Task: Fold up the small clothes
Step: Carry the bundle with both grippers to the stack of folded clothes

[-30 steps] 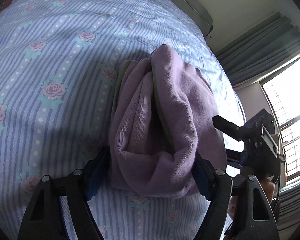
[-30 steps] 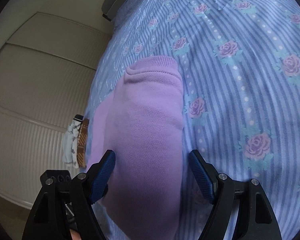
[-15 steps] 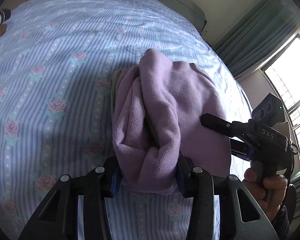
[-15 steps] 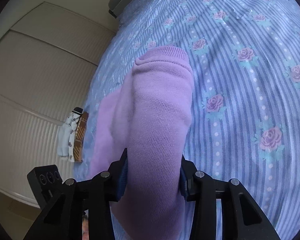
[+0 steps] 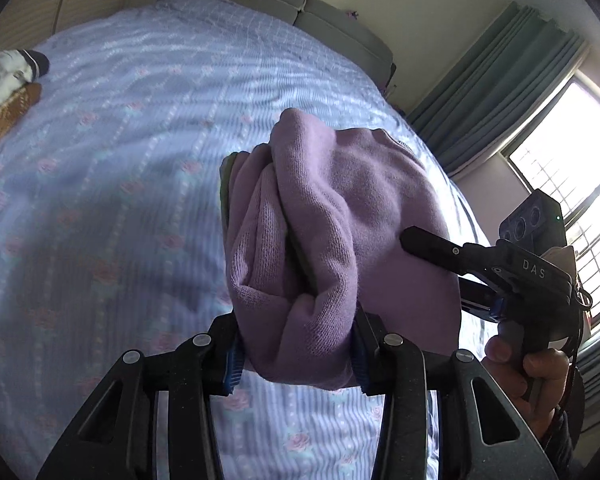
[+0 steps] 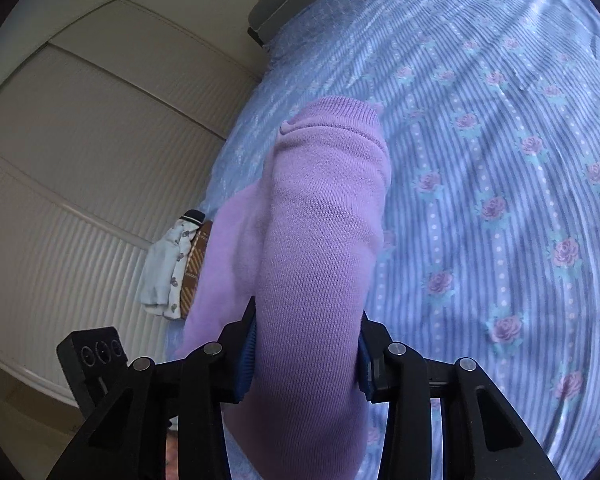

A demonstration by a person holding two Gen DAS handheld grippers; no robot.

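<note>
A folded lilac knit garment hangs above the bed, bunched into thick folds with a green lining edge showing. My left gripper is shut on its near end, blue pads pressed into the fabric. In the right wrist view the same lilac garment runs forward from my right gripper, which is shut on its other end. The right gripper also shows at the right of the left wrist view, held by a hand, one finger against the cloth.
The bed has a blue striped sheet with pink roses. A small pile of folded clothes lies at its edge near the white ribbed wardrobe doors. Grey headboard cushions, green curtains and a bright window stand beyond.
Both grippers closed onto the ends of the lilac garment and lifted it off the sheet; the bed now looks farther below and more of the room shows.
</note>
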